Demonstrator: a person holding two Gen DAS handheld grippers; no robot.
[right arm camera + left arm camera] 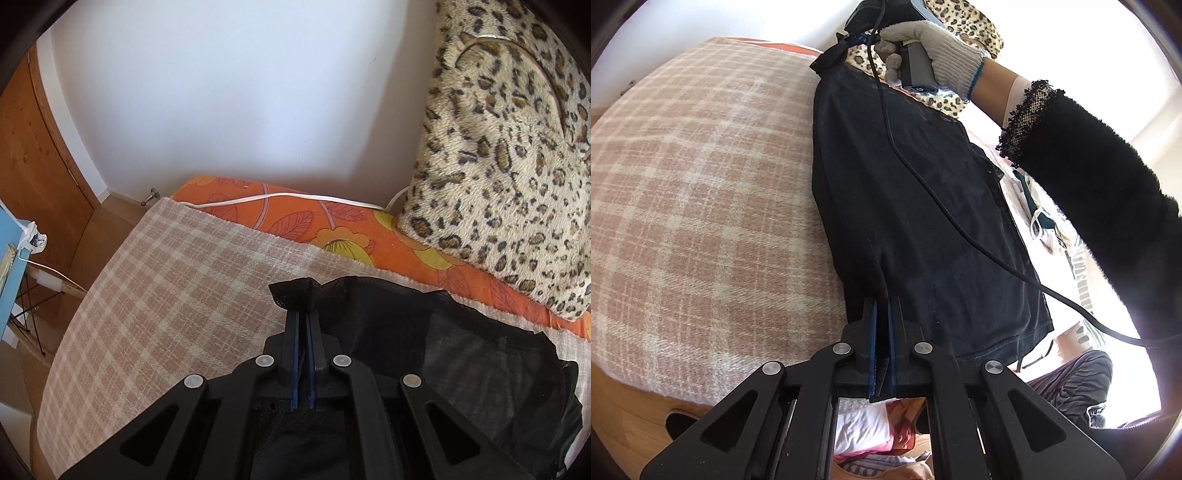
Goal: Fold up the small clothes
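Observation:
A black garment (916, 206) hangs stretched between my two grippers above a pink and cream plaid blanket (701, 177). My left gripper (882, 306) is shut on one corner of the garment. In the left wrist view the right gripper (846, 48), held by a gloved hand (934, 40), pinches the far corner. In the right wrist view my right gripper (304, 317) is shut on a black mesh corner (295, 293), and the rest of the garment (443, 350) drapes to the right over the blanket (166, 295).
A leopard-print cushion (509, 147) stands at the back right on an orange floral sheet (332, 229) with a white cable (277, 197). More clothes (1071, 266) lie to the right. A wooden door (40, 158) and a blue stand (11, 258) are at left.

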